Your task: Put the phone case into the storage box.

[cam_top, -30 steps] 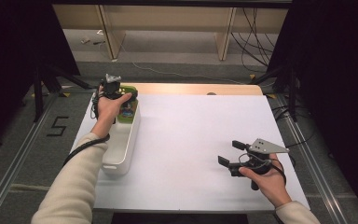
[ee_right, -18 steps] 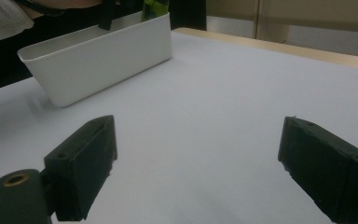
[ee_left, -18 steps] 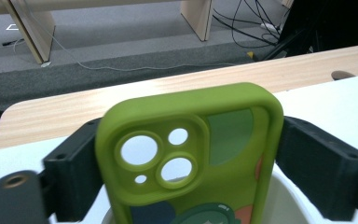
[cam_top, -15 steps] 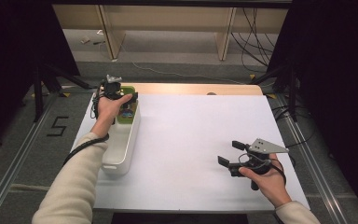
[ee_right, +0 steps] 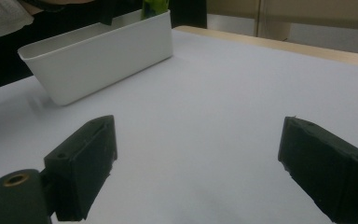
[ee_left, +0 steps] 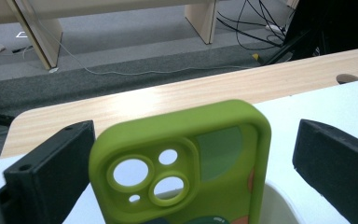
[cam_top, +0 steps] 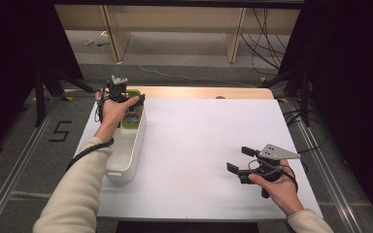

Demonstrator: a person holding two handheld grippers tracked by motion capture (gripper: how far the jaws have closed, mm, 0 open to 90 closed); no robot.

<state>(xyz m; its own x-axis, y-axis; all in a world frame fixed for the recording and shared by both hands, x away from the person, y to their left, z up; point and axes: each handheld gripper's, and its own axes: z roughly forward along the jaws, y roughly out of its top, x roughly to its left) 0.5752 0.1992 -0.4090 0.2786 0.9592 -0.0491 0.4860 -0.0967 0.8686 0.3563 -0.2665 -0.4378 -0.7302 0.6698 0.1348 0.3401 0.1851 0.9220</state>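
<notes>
left gripper (cam_top: 126, 99) jaws spread, flanking green phone case (ee_left: 186, 168), no contact | case upright in white bin (cam_top: 128, 155) at table's far-left corner | judged light, flexible, pinch side edges | right gripper (cam_top: 239, 160) jaws apart, empty

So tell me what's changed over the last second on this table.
Very little. The left gripper has edged slightly toward the far end of the white bin, its jaws open on either side of the green phone case standing there, without closing on it. The right gripper stays open above the white table, and the bin has not moved.
</notes>
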